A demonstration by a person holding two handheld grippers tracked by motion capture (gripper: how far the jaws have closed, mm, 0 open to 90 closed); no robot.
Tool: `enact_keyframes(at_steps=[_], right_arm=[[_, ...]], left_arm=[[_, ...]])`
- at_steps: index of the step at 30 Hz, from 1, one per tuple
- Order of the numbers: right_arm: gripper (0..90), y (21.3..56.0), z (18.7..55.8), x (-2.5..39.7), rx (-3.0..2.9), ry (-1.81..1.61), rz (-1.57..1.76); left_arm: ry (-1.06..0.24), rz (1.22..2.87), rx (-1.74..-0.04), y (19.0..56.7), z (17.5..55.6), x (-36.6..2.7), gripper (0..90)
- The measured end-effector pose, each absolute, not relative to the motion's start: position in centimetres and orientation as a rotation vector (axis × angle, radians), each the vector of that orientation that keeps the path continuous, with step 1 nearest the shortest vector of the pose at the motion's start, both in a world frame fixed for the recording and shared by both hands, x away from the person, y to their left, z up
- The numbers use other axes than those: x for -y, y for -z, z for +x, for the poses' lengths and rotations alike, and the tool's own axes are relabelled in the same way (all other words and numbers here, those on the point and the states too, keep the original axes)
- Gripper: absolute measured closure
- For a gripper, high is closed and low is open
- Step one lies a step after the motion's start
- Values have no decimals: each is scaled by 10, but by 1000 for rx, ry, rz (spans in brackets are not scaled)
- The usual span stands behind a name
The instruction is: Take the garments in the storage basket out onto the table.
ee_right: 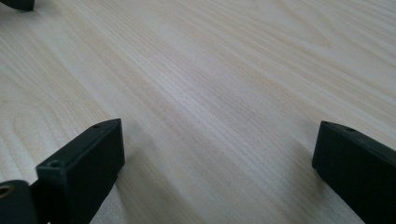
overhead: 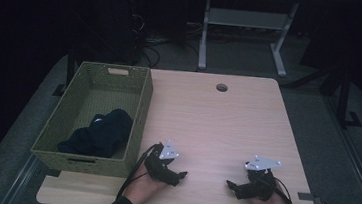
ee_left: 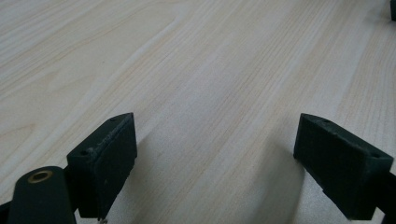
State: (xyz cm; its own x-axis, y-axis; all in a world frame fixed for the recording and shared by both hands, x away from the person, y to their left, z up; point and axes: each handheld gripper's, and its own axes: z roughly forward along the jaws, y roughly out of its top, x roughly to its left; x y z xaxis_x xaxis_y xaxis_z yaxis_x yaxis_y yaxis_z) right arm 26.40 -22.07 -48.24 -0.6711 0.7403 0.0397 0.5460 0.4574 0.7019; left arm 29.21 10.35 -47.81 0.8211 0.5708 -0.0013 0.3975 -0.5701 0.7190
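On the light wooden table point(overhead: 217, 125), near its front edge, rest both grippers, each held in a hand. My left gripper point(overhead: 182, 176) points right toward the middle; in its own view its two black jaws stand wide apart over bare wood, and the left gripper point(ee_left: 215, 158) holds nothing. My right gripper point(overhead: 229, 186) points left, facing the other one. Its jaws are also spread wide with only table grain between them, the right gripper point(ee_right: 219, 163) empty. A dark cloth bundle point(overhead: 98, 133) lies inside a green woven basket point(overhead: 140, 113) at the table's left.
The basket overhangs the table's left edge. A round cable hole point(overhead: 221, 87) sits near the far edge. Beyond the table stand a white desk frame point(overhead: 246, 33) and dark furniture with cables on the floor.
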Motion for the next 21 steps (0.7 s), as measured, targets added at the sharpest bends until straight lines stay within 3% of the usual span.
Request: enact_keyframes(at_steps=[21], right_arm=[[20, 483, 264, 221, -2435, -1028, 1105]], left_arm=[[-267, 2303, -658, 474, 299, -103, 129]])
